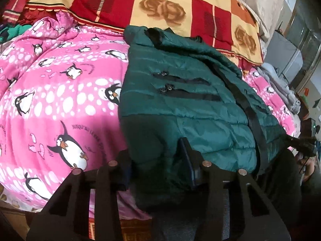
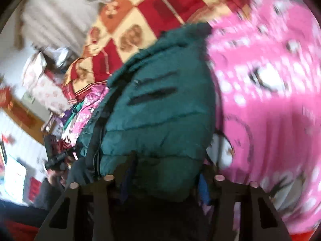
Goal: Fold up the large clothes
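A dark green puffer jacket [image 1: 180, 100] with black zip pockets and a black front zipper lies spread on a pink penguin blanket [image 1: 60, 100]. In the left wrist view my left gripper [image 1: 156, 160] is at the jacket's near hem. Padded fabric fills the gap between its fingers [image 1: 187, 154], so it is shut on the jacket. The right wrist view is blurred. It shows the same jacket [image 2: 160, 120] running away from the camera. There my right gripper [image 2: 166, 172] is shut on the near edge, and the padding bulges up between both fingers [image 2: 130, 166].
A red, orange and cream checked quilt [image 1: 160, 6] covers the bed beyond the jacket. Grey folded cloth [image 1: 280, 84] and a cabinet [image 1: 291, 50] are at the right. A heap of other clothes [image 2: 76, 116] lies beside the jacket, on the pink blanket [image 2: 270, 80].
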